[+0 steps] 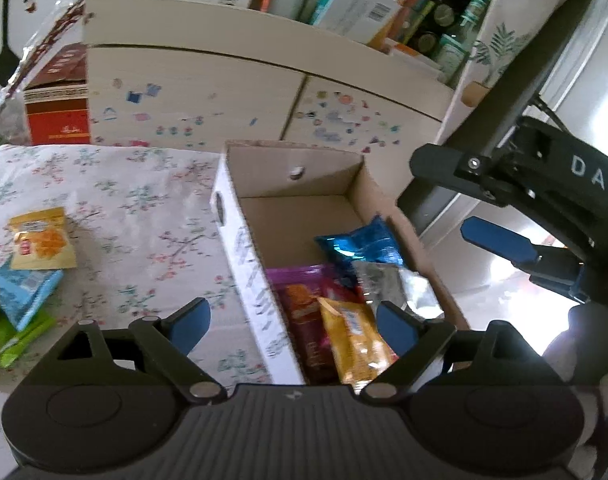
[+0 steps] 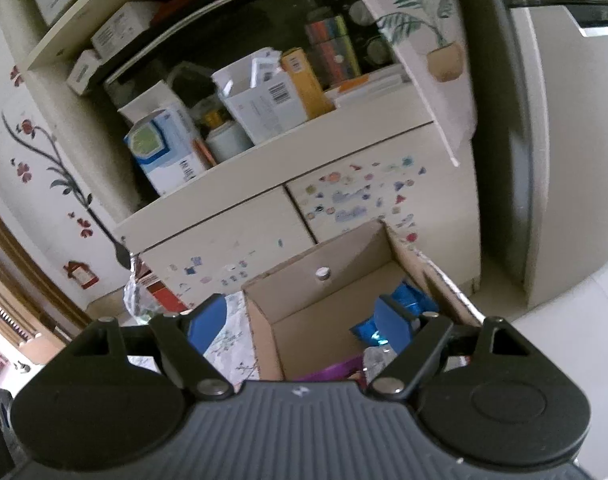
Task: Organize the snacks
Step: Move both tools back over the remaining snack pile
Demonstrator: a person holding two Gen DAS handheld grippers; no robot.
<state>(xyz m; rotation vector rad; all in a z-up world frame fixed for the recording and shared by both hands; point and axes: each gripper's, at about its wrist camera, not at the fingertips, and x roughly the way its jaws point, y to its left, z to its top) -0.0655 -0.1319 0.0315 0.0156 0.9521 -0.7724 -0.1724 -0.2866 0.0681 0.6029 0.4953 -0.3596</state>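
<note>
An open cardboard box [image 1: 244, 256] sits on the floral tablecloth [image 1: 144, 208]. Inside it lie a blue packet [image 1: 359, 240], a silver packet [image 1: 387, 284], a purple packet [image 1: 304, 300] and an orange-yellow packet [image 1: 351, 340]. My left gripper [image 1: 294, 320] hovers open over the box's near left wall, holding nothing. My right gripper [image 1: 439, 194] hangs open beside the box's right side. In the right wrist view the right gripper [image 2: 300, 316] is open above the box [image 2: 260, 320], with the blue packet [image 2: 409, 298] just past its right finger. Loose yellow [image 1: 42, 240], light blue [image 1: 24, 292] and green [image 1: 20, 336] packets lie on the cloth at left.
Behind the table stands a cream cabinet [image 1: 224, 100] with sticker-covered doors and a shelf crowded with cartons and bottles [image 1: 451, 40]. A red box [image 1: 60, 100] stands at the back left. A tall white appliance [image 2: 543, 160] rises to the right of the box.
</note>
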